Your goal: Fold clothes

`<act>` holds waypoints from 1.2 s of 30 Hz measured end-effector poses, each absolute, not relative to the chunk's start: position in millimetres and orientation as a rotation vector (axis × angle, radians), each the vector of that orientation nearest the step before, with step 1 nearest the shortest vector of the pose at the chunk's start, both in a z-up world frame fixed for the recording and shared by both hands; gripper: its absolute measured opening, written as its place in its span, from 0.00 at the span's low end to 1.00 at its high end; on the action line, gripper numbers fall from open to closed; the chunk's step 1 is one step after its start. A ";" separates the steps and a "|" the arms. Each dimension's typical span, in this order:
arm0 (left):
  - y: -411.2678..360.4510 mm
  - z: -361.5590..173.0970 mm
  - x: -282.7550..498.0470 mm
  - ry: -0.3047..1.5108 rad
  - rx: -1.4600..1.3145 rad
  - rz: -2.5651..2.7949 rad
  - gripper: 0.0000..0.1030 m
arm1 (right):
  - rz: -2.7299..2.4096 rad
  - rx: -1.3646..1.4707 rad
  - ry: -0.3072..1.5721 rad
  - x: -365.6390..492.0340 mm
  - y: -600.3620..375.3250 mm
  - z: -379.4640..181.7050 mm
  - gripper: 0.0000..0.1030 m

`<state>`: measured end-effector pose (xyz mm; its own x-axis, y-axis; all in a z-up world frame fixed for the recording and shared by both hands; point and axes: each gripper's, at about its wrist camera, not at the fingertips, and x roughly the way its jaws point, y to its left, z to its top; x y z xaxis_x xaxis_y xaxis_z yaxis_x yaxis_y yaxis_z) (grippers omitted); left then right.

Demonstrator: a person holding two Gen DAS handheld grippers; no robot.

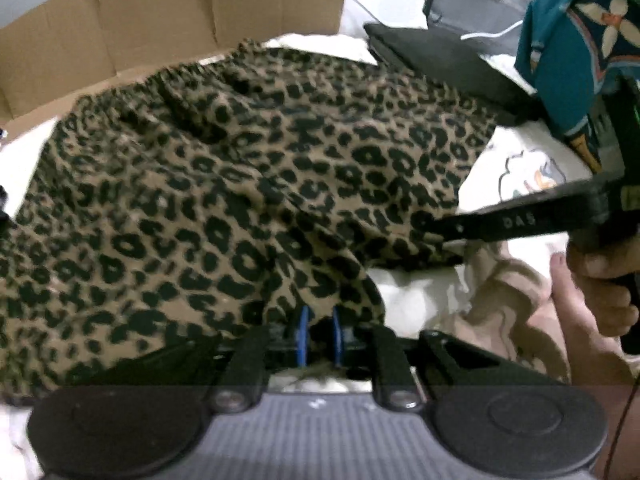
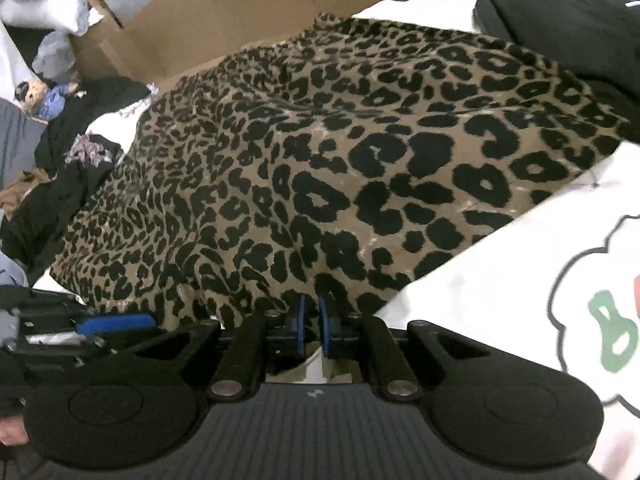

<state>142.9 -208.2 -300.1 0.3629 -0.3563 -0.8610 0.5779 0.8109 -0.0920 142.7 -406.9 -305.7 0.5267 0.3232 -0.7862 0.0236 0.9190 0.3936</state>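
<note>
Leopard-print garment (image 1: 224, 184) edge pinched by left gripper (image 1: 320, 336) fingers and right gripper (image 2: 312, 328) fingers.

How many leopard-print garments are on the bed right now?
1. The leopard-print garment lies spread across the bed, its near edge pinched by the left gripper and the right gripper. Others may be hidden in the surrounding piles.

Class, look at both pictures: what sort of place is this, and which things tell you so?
Probably a bedroom or storeroom at home: a leopard-print garment spread on white printed bedding, a brown cardboard box behind, and a small stuffed toy among piled clothes.
</note>
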 end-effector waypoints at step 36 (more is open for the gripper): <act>25.6 -213.7 260.4 1.242 0.159 -0.369 0.45 | 0.261 0.390 0.830 116.1 -395.1 -276.5 0.38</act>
<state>260.4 25.6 -213.7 0.2732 -0.1873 -0.9435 0.3579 0.9302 -0.0810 116.1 -395.1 -276.5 0.6497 0.3730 -0.6624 -0.0728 0.8979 0.4341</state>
